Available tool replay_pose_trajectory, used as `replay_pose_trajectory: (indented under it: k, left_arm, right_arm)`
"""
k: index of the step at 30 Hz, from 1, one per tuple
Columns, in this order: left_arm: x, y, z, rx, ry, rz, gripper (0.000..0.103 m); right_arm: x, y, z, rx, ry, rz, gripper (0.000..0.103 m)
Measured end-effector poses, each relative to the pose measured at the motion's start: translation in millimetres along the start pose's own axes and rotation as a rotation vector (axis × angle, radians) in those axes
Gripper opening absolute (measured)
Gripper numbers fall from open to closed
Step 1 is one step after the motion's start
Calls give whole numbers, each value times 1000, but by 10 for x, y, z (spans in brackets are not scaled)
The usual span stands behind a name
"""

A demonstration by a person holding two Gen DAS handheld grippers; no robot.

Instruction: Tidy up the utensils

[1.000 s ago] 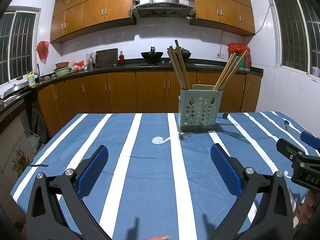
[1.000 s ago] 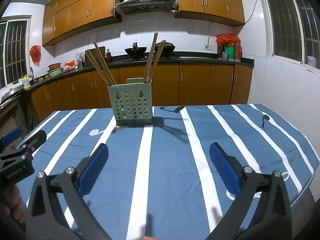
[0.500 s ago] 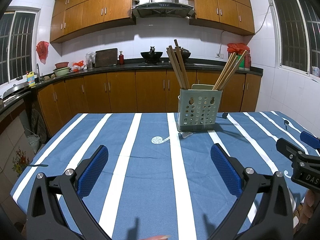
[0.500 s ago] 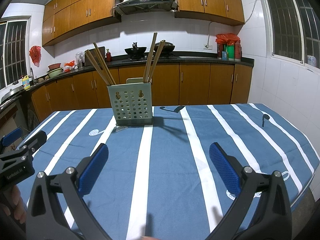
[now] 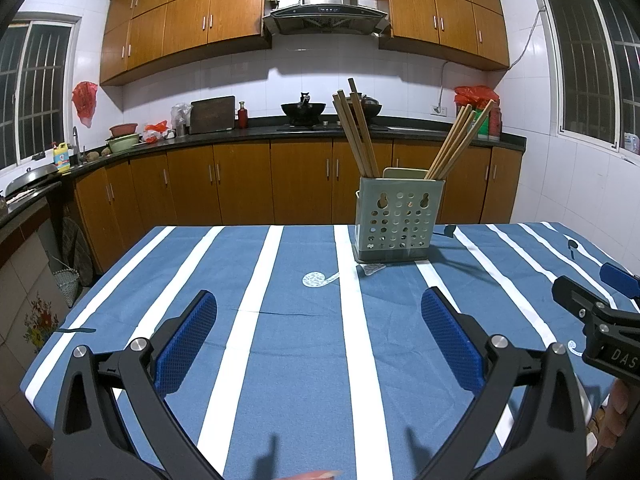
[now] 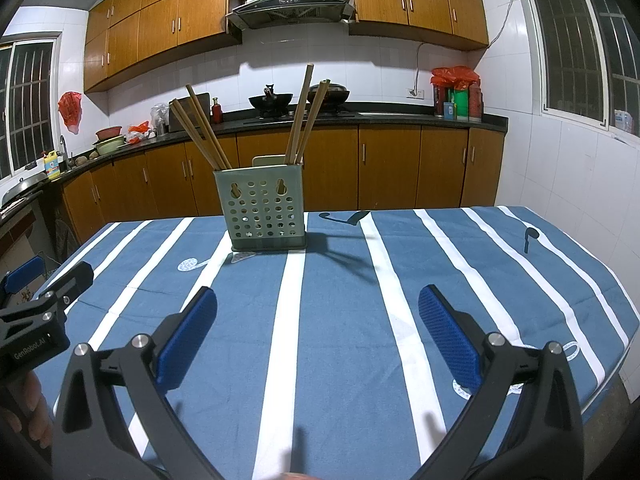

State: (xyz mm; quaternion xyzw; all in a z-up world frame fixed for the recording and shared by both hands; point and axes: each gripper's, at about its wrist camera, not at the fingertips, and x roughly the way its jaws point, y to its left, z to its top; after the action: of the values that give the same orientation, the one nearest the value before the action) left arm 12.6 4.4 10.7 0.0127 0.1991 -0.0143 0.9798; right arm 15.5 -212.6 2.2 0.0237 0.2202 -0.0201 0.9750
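Observation:
A pale green perforated utensil holder [image 5: 398, 220] [image 6: 264, 208] stands upright near the far side of the table. Wooden chopsticks [image 5: 358, 132] [image 6: 204, 132] lean left in it, and another bunch [image 5: 456, 140] [image 6: 306, 116] leans right. My left gripper [image 5: 318, 340] hovers over the near part of the table, open, nothing between its blue pads. My right gripper [image 6: 316, 340] is likewise open and empty, well short of the holder. Each gripper shows at the edge of the other's view: the right one [image 5: 592, 312], the left one [image 6: 44, 308].
The table wears a blue cloth with white stripes [image 5: 280, 320] [image 6: 360, 280]. Wooden kitchen cabinets [image 5: 240, 184] and a dark counter with a wok [image 5: 304, 110] run behind it. A white tiled wall and window [image 6: 576, 40] stand to the right.

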Motion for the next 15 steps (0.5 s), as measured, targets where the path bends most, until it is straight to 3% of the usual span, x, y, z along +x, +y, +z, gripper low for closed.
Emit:
replay_pose_trajectory:
  k: [15]
  left_arm:
    - [20, 15, -59, -10, 6, 2, 101]
  right_arm:
    - [-3, -1, 6, 1, 1, 0, 99]
